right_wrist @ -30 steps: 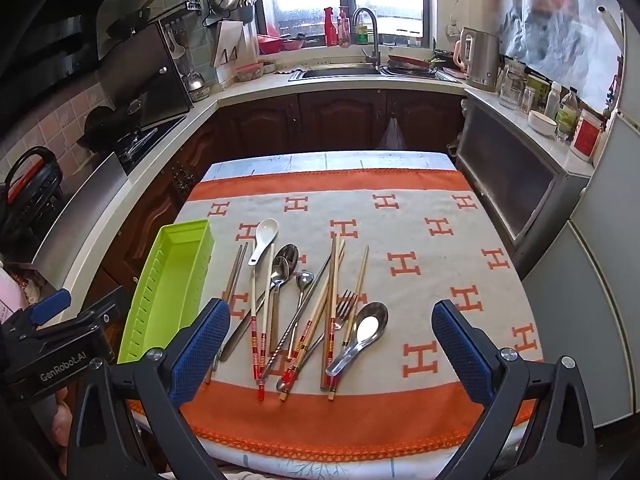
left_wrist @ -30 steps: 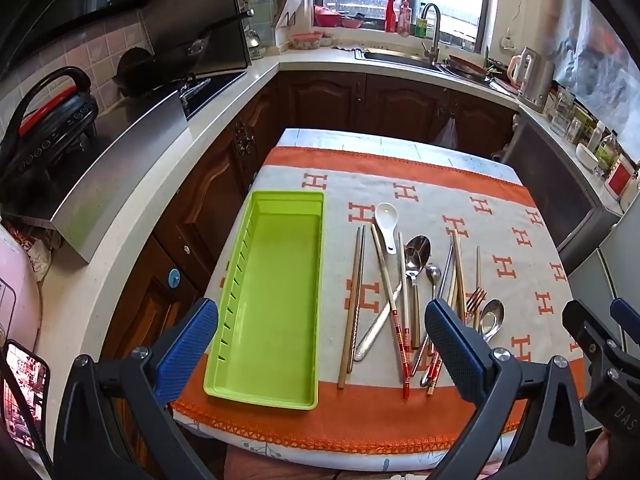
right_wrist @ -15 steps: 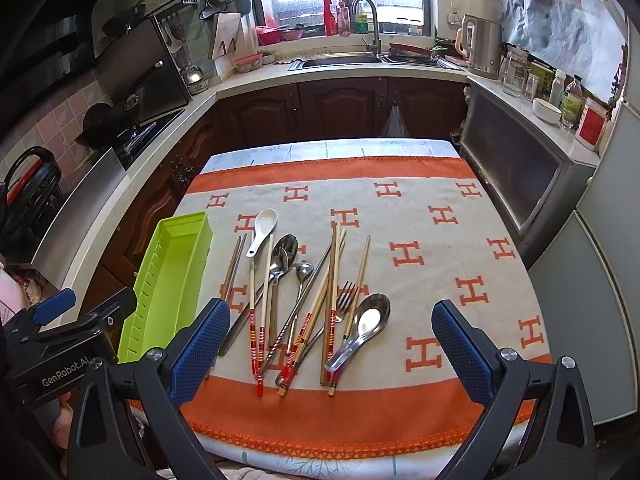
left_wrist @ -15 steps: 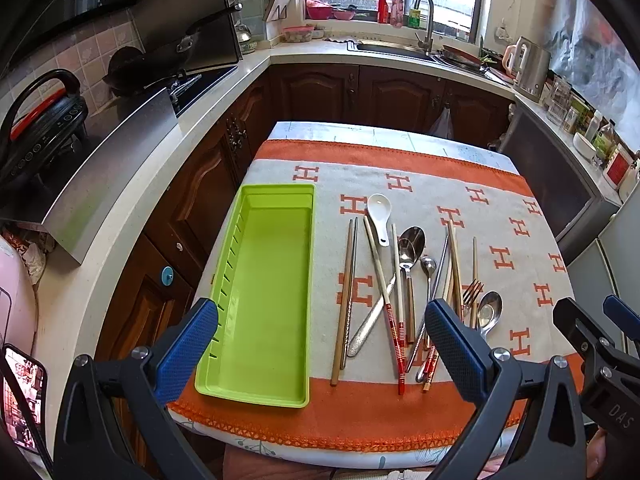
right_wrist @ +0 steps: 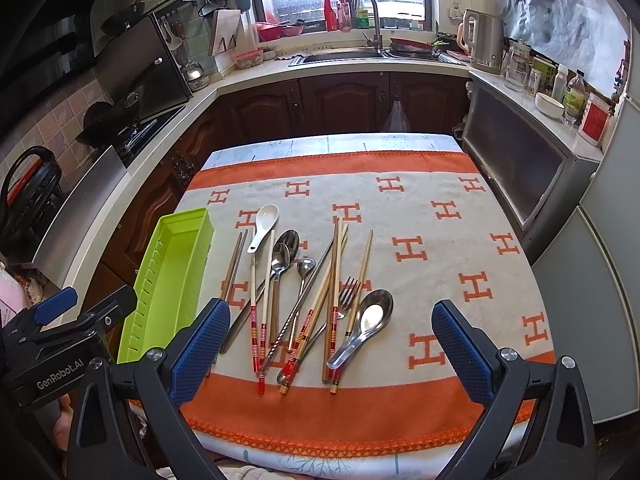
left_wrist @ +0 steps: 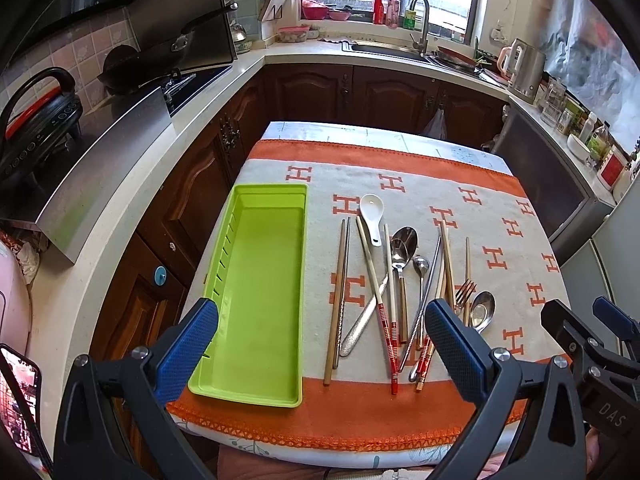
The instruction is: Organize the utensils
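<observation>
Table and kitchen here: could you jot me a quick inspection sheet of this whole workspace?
Surface: table under an orange H-pattern cloth.
Job's things: green tray empty; chopsticks, metal spoons, white spoon and fork loose on the cloth beside it, some overlapping.
Clutter: nothing seen on the table.
Grippers: left gripper and right gripper open, holding nothing.
Cables: nothing seen.
Surroundings: counter with sink, kettle, stove.

Long lime-green plastic tray (left_wrist: 256, 300), empty, lies lengthwise at frame left. Right of it, a loose overlapping cluster: white ceramic spoon (left_wrist: 372, 216), steel spoons (right_wrist: 362, 326), fork (right_wrist: 348, 292), wooden chopsticks (left_wrist: 340, 292).
</observation>
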Tool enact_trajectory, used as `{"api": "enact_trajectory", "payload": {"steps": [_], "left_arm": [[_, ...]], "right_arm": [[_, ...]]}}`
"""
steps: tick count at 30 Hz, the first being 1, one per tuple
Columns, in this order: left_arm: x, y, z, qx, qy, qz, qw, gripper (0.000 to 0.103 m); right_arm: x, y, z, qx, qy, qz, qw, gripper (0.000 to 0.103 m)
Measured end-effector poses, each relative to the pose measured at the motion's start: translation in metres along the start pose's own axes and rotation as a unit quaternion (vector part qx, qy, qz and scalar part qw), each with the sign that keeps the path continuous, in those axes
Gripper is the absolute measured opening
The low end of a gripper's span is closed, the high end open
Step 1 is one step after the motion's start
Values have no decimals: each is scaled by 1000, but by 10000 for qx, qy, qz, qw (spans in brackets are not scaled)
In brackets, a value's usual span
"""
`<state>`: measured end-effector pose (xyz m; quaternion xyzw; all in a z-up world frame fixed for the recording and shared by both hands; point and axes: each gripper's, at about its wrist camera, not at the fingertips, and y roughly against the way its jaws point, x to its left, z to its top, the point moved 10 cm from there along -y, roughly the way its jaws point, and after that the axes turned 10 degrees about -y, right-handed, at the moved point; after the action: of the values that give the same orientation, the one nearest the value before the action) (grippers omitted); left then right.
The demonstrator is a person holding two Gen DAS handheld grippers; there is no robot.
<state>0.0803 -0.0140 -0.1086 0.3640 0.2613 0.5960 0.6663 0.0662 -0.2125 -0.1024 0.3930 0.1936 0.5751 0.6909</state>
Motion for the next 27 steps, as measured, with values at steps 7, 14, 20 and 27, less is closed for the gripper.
{"api": "enact_trajectory", "payload": {"steps": [7, 14, 20, 27], "left_arm": [[-1, -1, -2, 25, 11, 19, 10000, 102], [0, -1, -2, 33, 16, 18, 10000, 102], [1, -1, -2, 35, 24, 19, 10000, 102], [1, -1, -3, 43, 21, 8, 10000, 102]], "right_arm": [[0, 1, 0, 7, -14, 2, 10000, 102], [0, 0, -1, 9, -17, 1, 10000, 102], [0, 0, -1, 12, -21, 3, 10000, 102], [1, -1, -1, 26, -18, -10, 10000, 102]]}}
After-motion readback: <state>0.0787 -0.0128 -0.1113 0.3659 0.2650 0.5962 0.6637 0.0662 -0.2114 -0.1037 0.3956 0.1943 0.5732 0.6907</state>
